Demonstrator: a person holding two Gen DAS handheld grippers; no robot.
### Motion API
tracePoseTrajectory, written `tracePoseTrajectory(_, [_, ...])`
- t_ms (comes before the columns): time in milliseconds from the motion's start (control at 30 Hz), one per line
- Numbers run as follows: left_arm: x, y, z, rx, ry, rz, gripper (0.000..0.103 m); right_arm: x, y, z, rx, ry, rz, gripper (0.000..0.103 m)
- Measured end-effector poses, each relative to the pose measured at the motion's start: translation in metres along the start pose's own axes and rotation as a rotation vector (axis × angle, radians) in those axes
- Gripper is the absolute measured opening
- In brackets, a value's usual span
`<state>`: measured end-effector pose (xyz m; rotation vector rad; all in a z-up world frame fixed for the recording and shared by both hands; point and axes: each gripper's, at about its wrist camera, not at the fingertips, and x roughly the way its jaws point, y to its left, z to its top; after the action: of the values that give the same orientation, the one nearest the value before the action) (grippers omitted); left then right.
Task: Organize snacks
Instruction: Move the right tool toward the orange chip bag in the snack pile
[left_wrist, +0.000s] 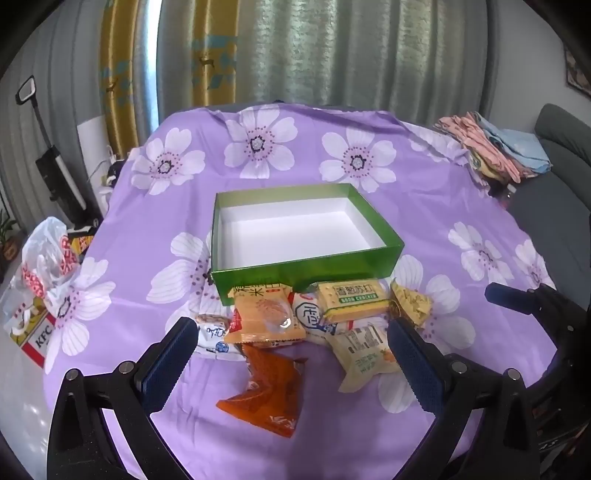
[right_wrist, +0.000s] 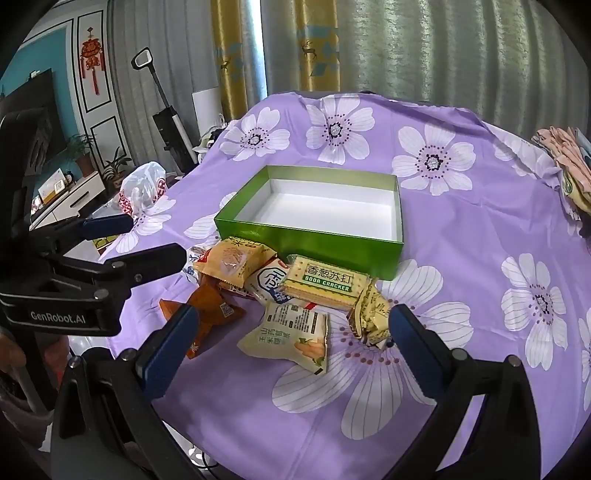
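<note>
Snacks sit heaped on the purple flowered counter (left_wrist: 369, 177), just in front of the empty green box (left_wrist: 306, 271). Both claws hang spread and hold nothing: left claw (left_wrist: 291, 363) above the orange packet (left_wrist: 267, 391), right claw (right_wrist: 288, 345) above the pale yellow corn-print packet (right_wrist: 291, 338). Probably best to take loose outer packets first, pinching across the flat body, not the crimped ends, then lay them flat in the box. The cracker pack (right_wrist: 325, 282) reads "SODA CRACKER"; a carton (left_wrist: 35, 338) off the counter reads "KFC".
</note>
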<state>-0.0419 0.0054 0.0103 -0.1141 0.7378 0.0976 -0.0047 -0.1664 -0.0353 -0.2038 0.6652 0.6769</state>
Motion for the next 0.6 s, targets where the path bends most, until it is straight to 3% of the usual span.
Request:
tracePoseTrajectory(467, [0.002, 0.001, 0.0, -0.002, 0.005, -0.001, 0.102, 0.002, 0.001, -0.001, 0.001, -0.001, -0.001, 0.103])
tracePoseTrajectory(600, [0.008, 0.011, -0.003, -0.038, 0.036, -0.061, 0.102, 0.005, 0.004, -0.004, 0.005, 0.006, 0.01, 0.103])
